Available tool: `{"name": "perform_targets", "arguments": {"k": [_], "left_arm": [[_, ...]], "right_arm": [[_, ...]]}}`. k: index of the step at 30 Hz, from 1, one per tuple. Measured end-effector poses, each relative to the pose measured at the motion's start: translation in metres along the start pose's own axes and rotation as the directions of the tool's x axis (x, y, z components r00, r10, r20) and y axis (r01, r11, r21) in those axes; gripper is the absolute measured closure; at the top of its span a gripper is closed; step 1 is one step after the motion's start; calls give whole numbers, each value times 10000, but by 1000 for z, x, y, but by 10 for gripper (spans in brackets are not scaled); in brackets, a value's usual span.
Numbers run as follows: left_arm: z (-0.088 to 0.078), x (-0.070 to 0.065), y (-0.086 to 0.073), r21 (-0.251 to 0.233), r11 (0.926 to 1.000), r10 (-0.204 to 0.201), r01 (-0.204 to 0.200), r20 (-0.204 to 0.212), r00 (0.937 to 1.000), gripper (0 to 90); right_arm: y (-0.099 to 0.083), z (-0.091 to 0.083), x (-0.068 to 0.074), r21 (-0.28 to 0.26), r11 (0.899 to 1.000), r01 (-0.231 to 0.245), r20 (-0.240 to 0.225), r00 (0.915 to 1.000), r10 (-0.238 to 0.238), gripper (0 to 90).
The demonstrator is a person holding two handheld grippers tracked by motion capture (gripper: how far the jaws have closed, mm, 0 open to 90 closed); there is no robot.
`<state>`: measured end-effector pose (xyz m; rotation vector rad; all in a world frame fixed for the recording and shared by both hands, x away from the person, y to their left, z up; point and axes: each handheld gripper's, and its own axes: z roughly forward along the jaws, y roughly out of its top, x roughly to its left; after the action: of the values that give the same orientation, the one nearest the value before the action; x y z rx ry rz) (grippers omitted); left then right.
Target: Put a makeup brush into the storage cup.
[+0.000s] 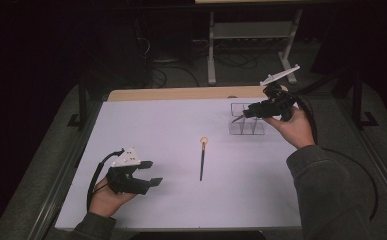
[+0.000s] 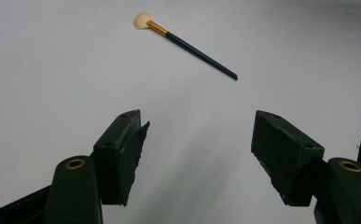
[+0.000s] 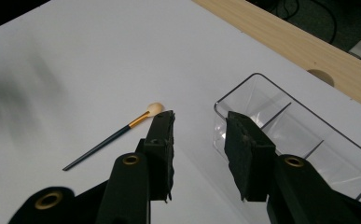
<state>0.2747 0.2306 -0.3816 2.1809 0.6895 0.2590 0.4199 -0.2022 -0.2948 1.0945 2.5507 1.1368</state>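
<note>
Presently, one makeup brush (image 1: 201,159) lies flat on the white desk (image 1: 161,200), about midway between the two hands and touched by neither. A clear compartmented organizer (image 1: 244,124) stands at the desk's far right, near the wooden edge strip (image 1: 181,93).

Progress, as judged: the work appears to be moving the brush into the organizer. The compartments seen in the right gripper view (image 3: 304,126) look empty, though glare hides part of them. So the brush is not yet picked up and not yet stowed; the whole pick and place is left.

Left tongs (image 1: 148,172): jaws apart, nothing between them, low over the near-left desk. In the left gripper view (image 2: 197,144) the pads are wide apart with bare desk in the gap and the brush (image 2: 183,44) farther off.

Right tongs (image 1: 238,118): at the organizer's near-left corner, jaws parted, nothing clamped; in the right gripper view (image 3: 199,154) the gap is empty.

Brush orientation: in the high view its long axis runs roughly near-to-far, slightly tilted. The pale bristle head with gold ferrule points away from the person; the dark tapered handle end points toward them. In the right gripper view (image 3: 110,137) the head lies just beside the jaw tip in the picture, though well apart on the desk.
</note>
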Motion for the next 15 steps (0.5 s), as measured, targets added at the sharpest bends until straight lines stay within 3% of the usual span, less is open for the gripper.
{"name": "perform_targets", "arguments": {"k": [15], "left_arm": [[-2, 3, -1, -117, 9999, -42, 42, -3, 10000, 330]], "right_arm": [[-5, -3, 13, -162, 9998, 149, -193, 9997, -152, 577]]}}
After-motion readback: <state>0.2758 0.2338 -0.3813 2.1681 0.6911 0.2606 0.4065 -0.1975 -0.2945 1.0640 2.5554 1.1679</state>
